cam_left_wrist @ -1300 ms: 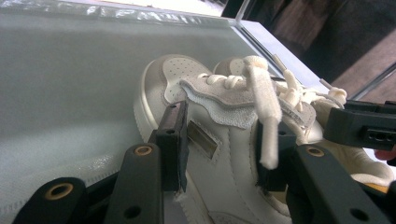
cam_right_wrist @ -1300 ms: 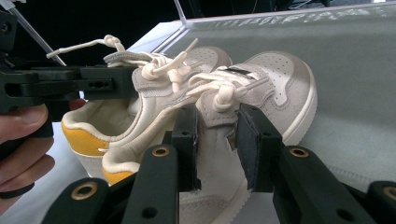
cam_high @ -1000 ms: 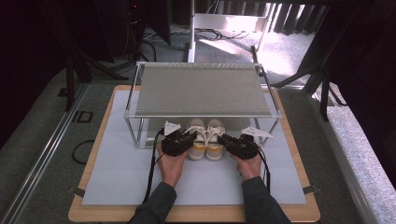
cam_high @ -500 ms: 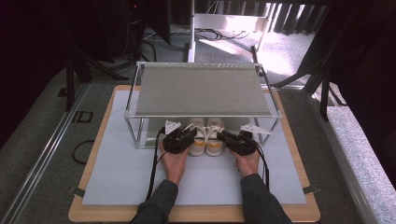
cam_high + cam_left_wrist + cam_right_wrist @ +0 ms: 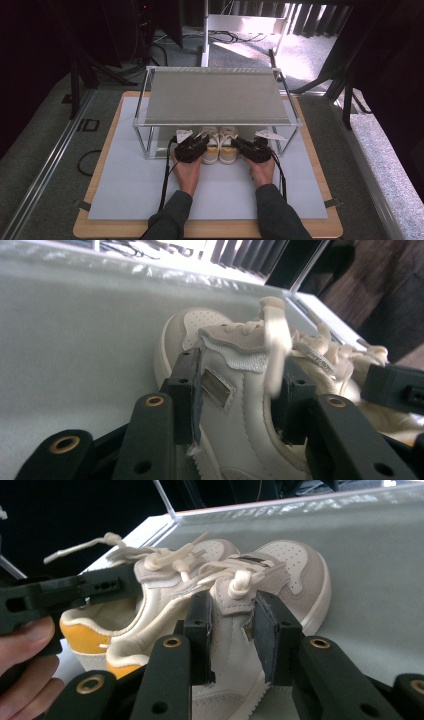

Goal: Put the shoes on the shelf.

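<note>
Under the near edge of the shelf rack (image 5: 215, 95), two white sneakers are sitting side by side on the pale mat (image 5: 125, 180), toes pointing to the far side. The left sneaker (image 5: 210, 145) is showing a yellow heel tab, and the right sneaker (image 5: 228, 146) is lying just beside it, the two touching along their inner sides. The left gripper (image 5: 192, 148) is clamping the left sneaker: in the left gripper view its two black jaws are pressing on either side of the shoe's upper (image 5: 240, 390) near the laces. The right gripper (image 5: 252, 148) is grasping the right sneaker, and in the right gripper view its jaws are pinching the tongue and knotted lace (image 5: 235, 587). That view is also showing the left sneaker (image 5: 105, 625) farther left, with the other gripper (image 5: 65, 597) and a hand (image 5: 25, 675) against it.

Two hands are holding the grippers, the left hand (image 5: 187, 172) and the right hand (image 5: 262, 172) both reaching from the near edge in dark sleeves. A cable is trailing from each gripper toward the person.

The rack is standing on metal legs with one flat grey top. The mat is covering a wooden tabletop (image 5: 100, 150). Grey carpet (image 5: 45, 145) is surrounding the table, with dark curtains and stands on the far side and bright light falling on the floor far right.
</note>
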Demonstrator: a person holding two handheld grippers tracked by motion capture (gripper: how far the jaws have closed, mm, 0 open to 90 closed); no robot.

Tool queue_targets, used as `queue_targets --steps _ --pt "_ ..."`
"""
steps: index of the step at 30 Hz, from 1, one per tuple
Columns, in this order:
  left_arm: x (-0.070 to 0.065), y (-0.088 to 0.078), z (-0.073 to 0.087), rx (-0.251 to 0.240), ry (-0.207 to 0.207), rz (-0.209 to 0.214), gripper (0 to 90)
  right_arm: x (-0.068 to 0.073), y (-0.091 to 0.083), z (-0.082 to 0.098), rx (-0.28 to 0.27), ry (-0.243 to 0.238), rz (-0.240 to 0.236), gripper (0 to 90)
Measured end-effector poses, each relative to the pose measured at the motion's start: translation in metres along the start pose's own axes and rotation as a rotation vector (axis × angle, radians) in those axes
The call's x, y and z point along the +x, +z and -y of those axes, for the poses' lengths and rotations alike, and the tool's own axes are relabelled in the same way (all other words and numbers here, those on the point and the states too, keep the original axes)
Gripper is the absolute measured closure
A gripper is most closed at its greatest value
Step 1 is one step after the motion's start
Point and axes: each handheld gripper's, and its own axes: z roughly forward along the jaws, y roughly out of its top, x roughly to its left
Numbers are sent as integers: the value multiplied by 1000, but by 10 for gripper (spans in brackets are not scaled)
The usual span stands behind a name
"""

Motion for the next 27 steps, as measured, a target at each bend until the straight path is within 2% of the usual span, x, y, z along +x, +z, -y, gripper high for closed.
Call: queue_targets --steps 2,4,7,9,12,13,14,16,19,22,25,27 --pt "3 1 0 7 -20 -9 597 -2 0 0 7 25 1 689" --pt "5 1 0 -1 -34 -31 586 -1 1 -1 12 17 9 677" --pt "5 -1 -1 -2 -17 -52 516 0 2 -2 11 11 32 633" --pt "6 -5 -1 -9 -10 -44 457 0 1 -2 11 33 23 583" --pt "5 -11 -1 -37 -15 -20 413 2 -4 -1 7 47 40 517" --pt "4 -14 0 -39 -10 -13 402 3 -7 -1 1 49 37 494" --pt "3 -17 0 -43 -1 -3 394 3 -9 0 -20 28 40 479" --pt "2 -24 1 -54 3 15 390 8 -17 1 -35 36 32 441" --pt "1 -33 1 -59 16 57 362 18 -26 2 -53 -4 11 386" --pt "-1 -40 3 -46 52 101 313 30 -29 4 -23 -83 12 335" --pt "-5 -42 6 -8 101 132 260 37 -26 8 19 -149 42 296" --pt "-6 -39 8 36 137 141 244 39 -23 12 44 -171 53 291"
